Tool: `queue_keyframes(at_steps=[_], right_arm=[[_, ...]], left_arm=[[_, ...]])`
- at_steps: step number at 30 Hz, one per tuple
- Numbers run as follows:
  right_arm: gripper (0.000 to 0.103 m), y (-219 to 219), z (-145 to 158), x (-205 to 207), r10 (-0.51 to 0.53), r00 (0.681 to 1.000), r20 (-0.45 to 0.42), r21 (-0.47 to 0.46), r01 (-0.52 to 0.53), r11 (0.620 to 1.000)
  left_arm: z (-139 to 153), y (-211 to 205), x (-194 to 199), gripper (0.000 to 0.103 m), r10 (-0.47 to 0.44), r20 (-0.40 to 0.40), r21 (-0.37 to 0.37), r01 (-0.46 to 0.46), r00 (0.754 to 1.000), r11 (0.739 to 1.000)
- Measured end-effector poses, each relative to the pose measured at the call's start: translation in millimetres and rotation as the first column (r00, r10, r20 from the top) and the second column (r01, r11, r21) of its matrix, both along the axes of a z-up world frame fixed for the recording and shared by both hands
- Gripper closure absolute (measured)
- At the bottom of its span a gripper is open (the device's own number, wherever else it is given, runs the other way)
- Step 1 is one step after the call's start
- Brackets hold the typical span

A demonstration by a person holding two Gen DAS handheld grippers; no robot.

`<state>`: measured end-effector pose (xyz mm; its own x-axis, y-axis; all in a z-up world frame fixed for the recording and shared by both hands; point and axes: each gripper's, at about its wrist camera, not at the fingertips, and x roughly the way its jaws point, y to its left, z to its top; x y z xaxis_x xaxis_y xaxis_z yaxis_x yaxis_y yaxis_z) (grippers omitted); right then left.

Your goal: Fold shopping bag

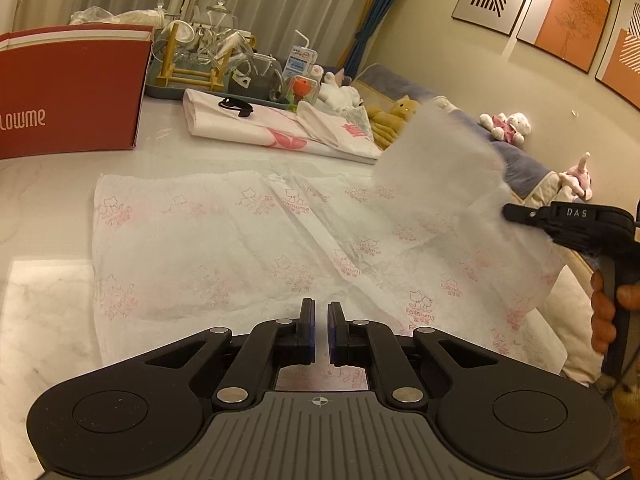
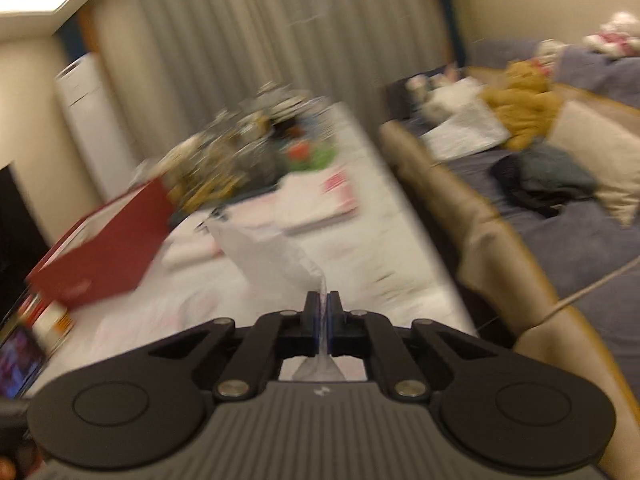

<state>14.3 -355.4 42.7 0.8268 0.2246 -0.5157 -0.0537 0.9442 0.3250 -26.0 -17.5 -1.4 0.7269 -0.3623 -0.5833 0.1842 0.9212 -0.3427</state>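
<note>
While the white shopping bag point(image 1: 248, 240), printed with pink cats and "Followme" lettering, lies spread on the marble table point(image 1: 44, 320), the left wrist view shows the left gripper point(image 1: 320, 314) low over the bag's near edge, its jaws nearly together with a slim gap and nothing visibly caught between them. At the right of that view the right gripper point(image 1: 510, 213) pinches the bag's right end and holds that flap raised and blurred above the flat part. A red box point(image 1: 72, 92), a second folded bag point(image 1: 280, 128) and a tray of glassware point(image 1: 208, 64) stand farther back on the table.

Seen through the right wrist camera, heavily smeared by motion, the right gripper point(image 2: 323, 312) is pressed tight on a thin white fold of the shopping bag point(image 2: 272, 252), which fans out ahead of the fingers. The red box point(image 2: 104, 248) and a sofa point(image 2: 460, 216) show only as blurs.

Judging from this, the fold in hand is the right end going over toward the left. Doing it well likely means carrying the flap low and level, lining its edge with the far side before release, and letting the left gripper pin the near edge so the light sheet does not drag or bunch.
</note>
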Motion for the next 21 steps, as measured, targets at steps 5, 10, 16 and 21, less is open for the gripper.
queue_keyframes(at_steps=[5,10,16,21], right_arm=[[0.070,-50.0,-5.2,1.7,-0.278,0.960,-0.005,-0.116,0.276,0.954],[0.040,-53.1,0.6,-27.6,-0.481,0.828,0.288,-0.296,0.555,0.778],[0.029,-13.0,19.8,-54.2,-0.059,0.929,0.365,-0.222,0.149,0.964],[0.032,51.2,-4.8,-31.8,0.430,0.897,0.105,0.015,-0.434,0.901]], left_arm=[[-0.6,3.7,0.9,0.097,-0.003,-0.009,-0.021,0.003,1.000,1.000],[-1.1,5.4,1.8,0.097,-0.005,-0.012,-0.029,0.004,1.000,1.000],[-1.8,7.3,2.2,0.097,0.003,-0.022,-0.049,-0.004,1.000,0.999],[-5.9,22.8,5.6,0.097,0.019,-0.085,-0.155,-0.032,0.996,0.987]])
